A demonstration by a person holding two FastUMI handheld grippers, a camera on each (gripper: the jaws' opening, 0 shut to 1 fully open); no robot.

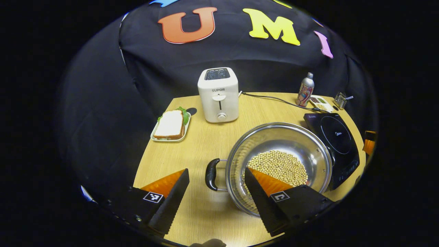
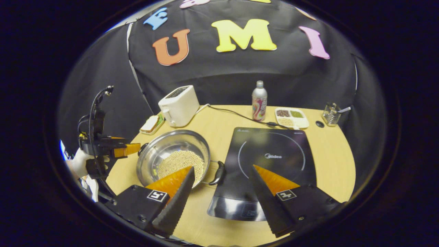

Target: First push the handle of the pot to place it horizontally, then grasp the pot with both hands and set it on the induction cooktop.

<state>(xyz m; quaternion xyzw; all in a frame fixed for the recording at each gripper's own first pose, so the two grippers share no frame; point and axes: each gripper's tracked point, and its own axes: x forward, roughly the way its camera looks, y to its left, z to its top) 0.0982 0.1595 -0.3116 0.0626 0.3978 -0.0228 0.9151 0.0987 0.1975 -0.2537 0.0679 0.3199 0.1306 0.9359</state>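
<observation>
Steel pot (image 1: 278, 164) is sitting on the worktop (image 1: 192, 144) just left of the cooktop (image 2: 271, 161), loaded with beans (image 1: 279, 166) (so heavy-ish, slick walls). Both claws are hanging apart, holding nothing: left claw (image 1: 216, 192), right claw (image 2: 223, 190). Take it by the two side handles, keeping it level.

My left gripper (image 1: 216, 187) has wedge-shaped fingers (image 1: 173, 200) with serrated inner edges, each on a black block carrying a small square black-and-white marker (image 1: 153, 197). The right gripper (image 2: 221, 192) is built alike, screws showing. Left of the pot (image 2: 173, 156), a white-gloved hand (image 2: 79, 164) and looping black cables (image 2: 92, 113).
</observation>
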